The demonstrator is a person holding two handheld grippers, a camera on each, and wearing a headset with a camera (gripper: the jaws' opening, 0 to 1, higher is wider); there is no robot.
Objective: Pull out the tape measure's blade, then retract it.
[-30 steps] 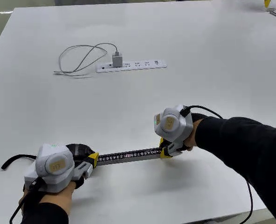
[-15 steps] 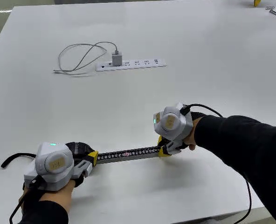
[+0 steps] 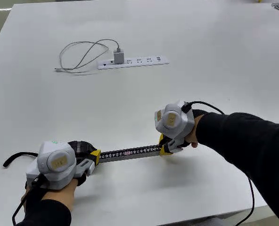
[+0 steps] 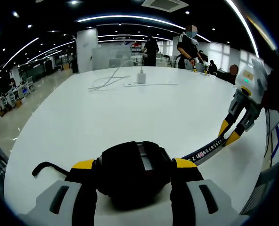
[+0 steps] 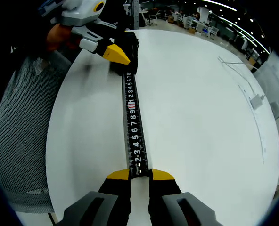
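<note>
Lower left of the head view: your left gripper clamps the tape measure case. Lower centre: your right gripper pinches the blade tip. The blade is partly out, so extension appears to be in hand. Next, draw rightward, level.

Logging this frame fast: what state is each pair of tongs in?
Left tongs: shut on the tape measure case.
Right tongs: shut on the blade, at its end.

blade: exposed stretch slightly shorter than a second ago
right hand-held gripper: edged a little closer to the tape measure case
</note>
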